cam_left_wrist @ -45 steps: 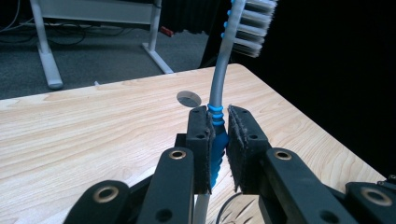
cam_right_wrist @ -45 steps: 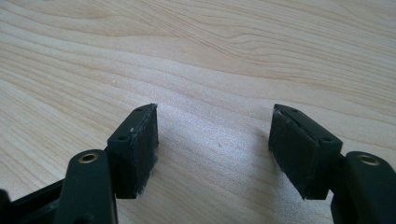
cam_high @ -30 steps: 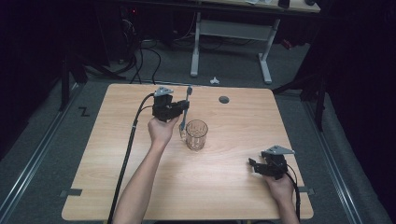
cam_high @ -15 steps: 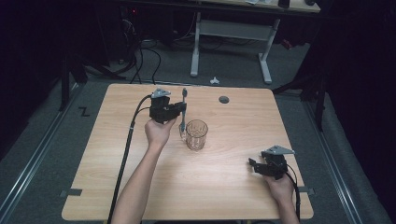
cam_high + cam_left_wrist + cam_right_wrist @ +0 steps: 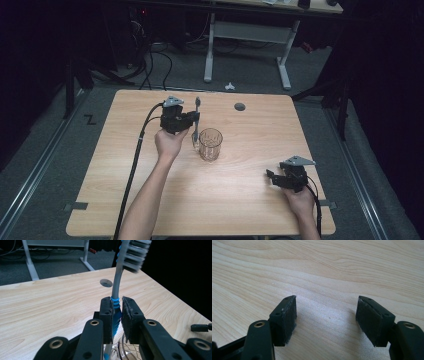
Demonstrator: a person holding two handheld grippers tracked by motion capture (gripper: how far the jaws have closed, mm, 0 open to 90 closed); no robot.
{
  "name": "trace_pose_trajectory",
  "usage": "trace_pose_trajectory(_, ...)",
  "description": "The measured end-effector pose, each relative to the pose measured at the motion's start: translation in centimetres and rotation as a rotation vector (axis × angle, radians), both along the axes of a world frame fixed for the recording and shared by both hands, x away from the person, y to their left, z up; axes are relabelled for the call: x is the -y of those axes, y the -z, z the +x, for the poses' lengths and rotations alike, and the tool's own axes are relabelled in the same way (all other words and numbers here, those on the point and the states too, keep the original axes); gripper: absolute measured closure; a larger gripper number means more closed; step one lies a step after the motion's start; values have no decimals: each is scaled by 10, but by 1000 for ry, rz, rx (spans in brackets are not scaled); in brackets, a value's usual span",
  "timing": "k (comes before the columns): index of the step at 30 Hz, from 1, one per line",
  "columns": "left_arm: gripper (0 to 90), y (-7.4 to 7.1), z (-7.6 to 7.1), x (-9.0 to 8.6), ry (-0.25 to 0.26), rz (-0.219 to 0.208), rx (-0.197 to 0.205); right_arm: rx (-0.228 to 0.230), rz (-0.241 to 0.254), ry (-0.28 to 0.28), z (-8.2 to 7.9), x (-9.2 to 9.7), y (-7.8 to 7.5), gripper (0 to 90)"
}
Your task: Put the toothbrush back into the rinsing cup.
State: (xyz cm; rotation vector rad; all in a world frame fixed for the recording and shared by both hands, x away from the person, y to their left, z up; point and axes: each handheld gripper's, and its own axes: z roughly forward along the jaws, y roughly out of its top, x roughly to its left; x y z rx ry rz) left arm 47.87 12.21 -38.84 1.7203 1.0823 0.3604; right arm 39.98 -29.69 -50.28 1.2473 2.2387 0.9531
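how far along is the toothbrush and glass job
Done: the left gripper is shut on the grey toothbrush with blue grip, lifted upright off the wooden table. In hand: it hangs beside the clear glass cup. Probably left: lowering it into the cup. The right gripper rests open, empty.

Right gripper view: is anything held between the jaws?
No: the right gripper has its jaws spread wide apart, with bare wooden table showing in the gap between them.
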Motion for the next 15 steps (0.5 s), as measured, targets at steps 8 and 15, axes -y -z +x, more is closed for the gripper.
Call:
trace_pose_trajectory(8, 786, 4, -2, -3, -2, -5, -9, 0, -1, 0, 0, 0, 0, 336)
trace_pose_trajectory(15, 787, 7, -4, -5, -5, -10, -14, 1, -1, 0, 0, 0, 0, 336)
